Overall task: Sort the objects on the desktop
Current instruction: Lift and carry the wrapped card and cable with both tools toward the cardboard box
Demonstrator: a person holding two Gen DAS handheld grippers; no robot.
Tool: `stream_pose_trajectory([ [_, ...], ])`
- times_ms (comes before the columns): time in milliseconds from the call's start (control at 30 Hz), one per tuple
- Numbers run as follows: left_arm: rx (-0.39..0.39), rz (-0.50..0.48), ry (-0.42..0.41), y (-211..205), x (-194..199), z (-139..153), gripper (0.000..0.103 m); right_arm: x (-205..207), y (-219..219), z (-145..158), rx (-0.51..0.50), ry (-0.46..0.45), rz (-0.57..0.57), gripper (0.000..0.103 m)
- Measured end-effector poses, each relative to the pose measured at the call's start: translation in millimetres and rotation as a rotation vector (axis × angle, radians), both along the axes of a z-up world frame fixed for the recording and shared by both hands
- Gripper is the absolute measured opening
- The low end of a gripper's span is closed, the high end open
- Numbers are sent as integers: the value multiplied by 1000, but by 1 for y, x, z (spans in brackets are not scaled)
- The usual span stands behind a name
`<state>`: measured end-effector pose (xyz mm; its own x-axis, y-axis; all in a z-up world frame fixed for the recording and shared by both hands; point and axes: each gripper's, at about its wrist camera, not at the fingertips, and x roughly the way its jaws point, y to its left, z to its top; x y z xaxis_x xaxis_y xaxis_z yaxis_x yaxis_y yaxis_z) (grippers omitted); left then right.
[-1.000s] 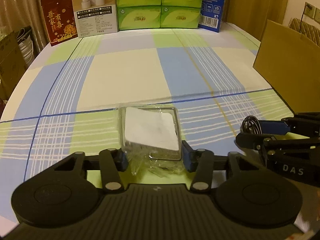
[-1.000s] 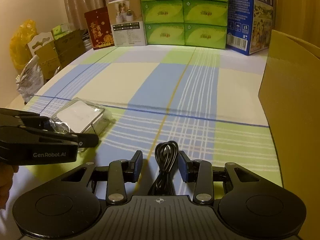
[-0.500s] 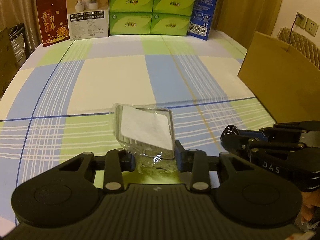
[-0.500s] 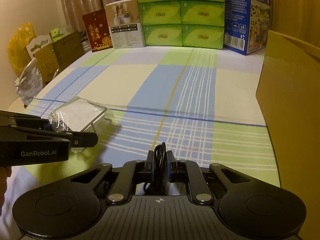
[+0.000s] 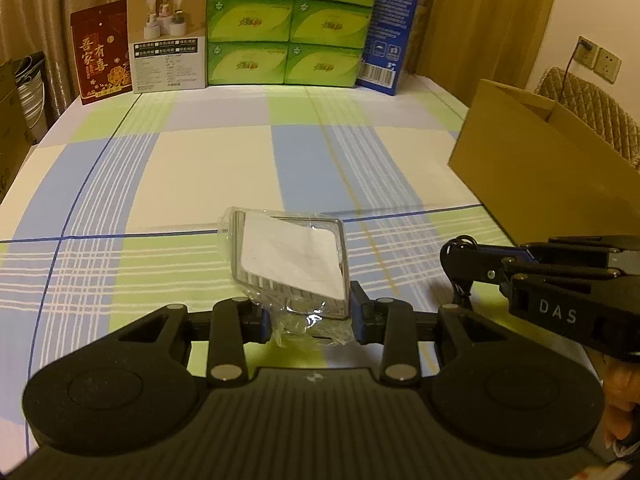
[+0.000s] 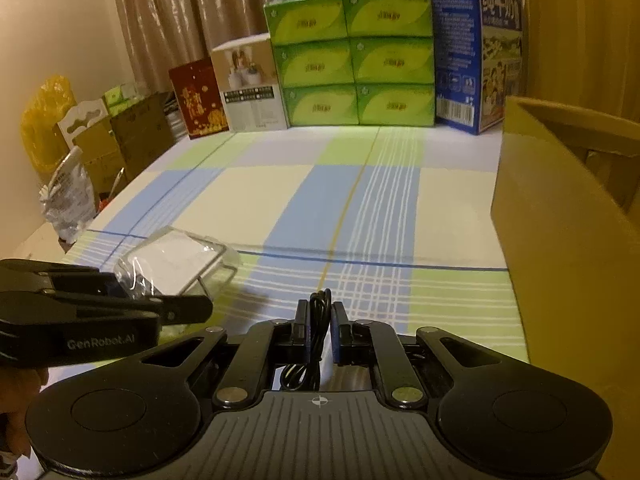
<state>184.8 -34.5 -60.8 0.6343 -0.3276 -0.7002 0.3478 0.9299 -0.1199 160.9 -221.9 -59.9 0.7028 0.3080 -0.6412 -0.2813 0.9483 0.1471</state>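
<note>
Two grippers side by side at the near edge of the table, boxes lined up at the far end.

The left gripper [image 5: 312, 316] sits left of the right gripper [image 6: 320, 330], a plastic-wrapped packet [image 5: 290, 258] between its fingers and a coiled cable [image 6: 318, 320] between the right one's. On the table [image 5: 200, 168], a cardboard box [image 5: 532, 164] stands to the right. Along the far edge, left to right: a paper bag [image 5: 100, 62], a product carton [image 5: 168, 44], stacked tissue packs [image 5: 288, 24], a milk carton [image 6: 476, 48].
</note>
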Motion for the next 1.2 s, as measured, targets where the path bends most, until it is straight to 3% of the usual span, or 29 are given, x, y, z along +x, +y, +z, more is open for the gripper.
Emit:
stream_pose_trajectory([
  [633,-57,42,-17,-12,-56,11,30,-48,-24,28,-1,-49,-54,4],
  [1200,-60,29,-126,-39,-115,78,30,-114,-54,99,19,-157,-86,4],
])
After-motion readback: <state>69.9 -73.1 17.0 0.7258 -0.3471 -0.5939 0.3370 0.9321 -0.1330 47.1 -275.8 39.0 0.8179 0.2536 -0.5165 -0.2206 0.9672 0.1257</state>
